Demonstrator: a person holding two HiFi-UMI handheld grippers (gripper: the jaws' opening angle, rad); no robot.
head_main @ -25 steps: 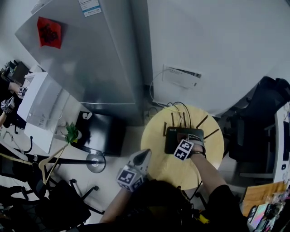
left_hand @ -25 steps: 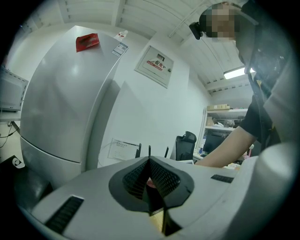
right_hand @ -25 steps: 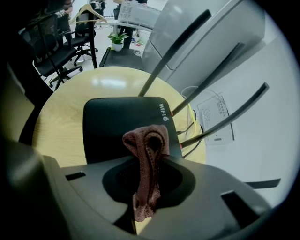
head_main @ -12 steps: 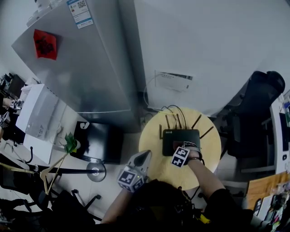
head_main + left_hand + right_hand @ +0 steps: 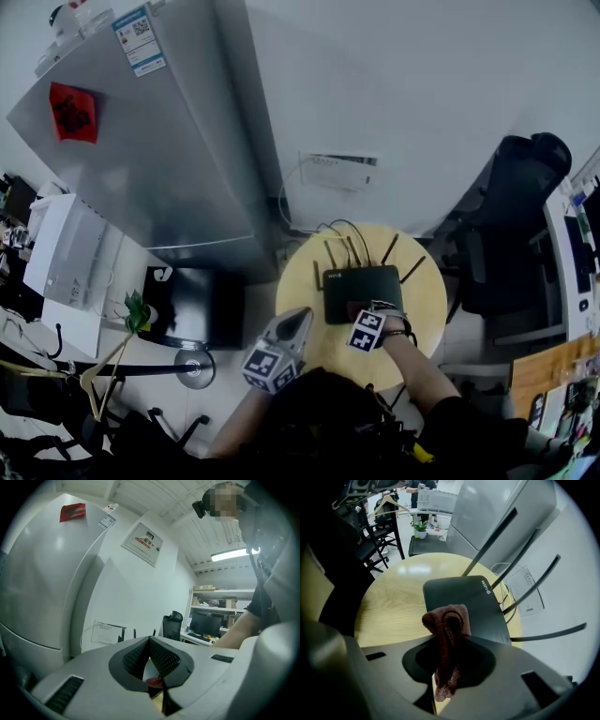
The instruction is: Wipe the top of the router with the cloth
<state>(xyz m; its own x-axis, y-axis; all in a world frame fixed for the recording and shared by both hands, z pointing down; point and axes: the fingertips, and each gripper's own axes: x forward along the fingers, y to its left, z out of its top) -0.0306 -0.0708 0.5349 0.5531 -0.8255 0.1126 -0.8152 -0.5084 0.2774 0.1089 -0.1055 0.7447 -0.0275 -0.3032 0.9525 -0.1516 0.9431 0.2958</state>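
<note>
Left gripper (image 5: 298, 321): closed on nothing, held off the bench's left edge, likely parked clear of the wiping.
Bench (image 5: 298, 281): round, pale wood.
Router (image 5: 464, 603): black, mid-bench, aerials raised toward the far edge; "WIFI 6" printed at one corner.
Cloth (image 5: 446, 620): reddish, bunched, over the router's near edge.
Right gripper (image 5: 449, 641): clamped on the cloth, angled down, probably to drag it across the top.

The flat black plastic router (image 5: 361, 281) is lying on the round pale wooden table (image 5: 298, 291), on its far half; the crumpled reddish-brown cloth (image 5: 446, 623) is hanging over the table's middle.
</note>
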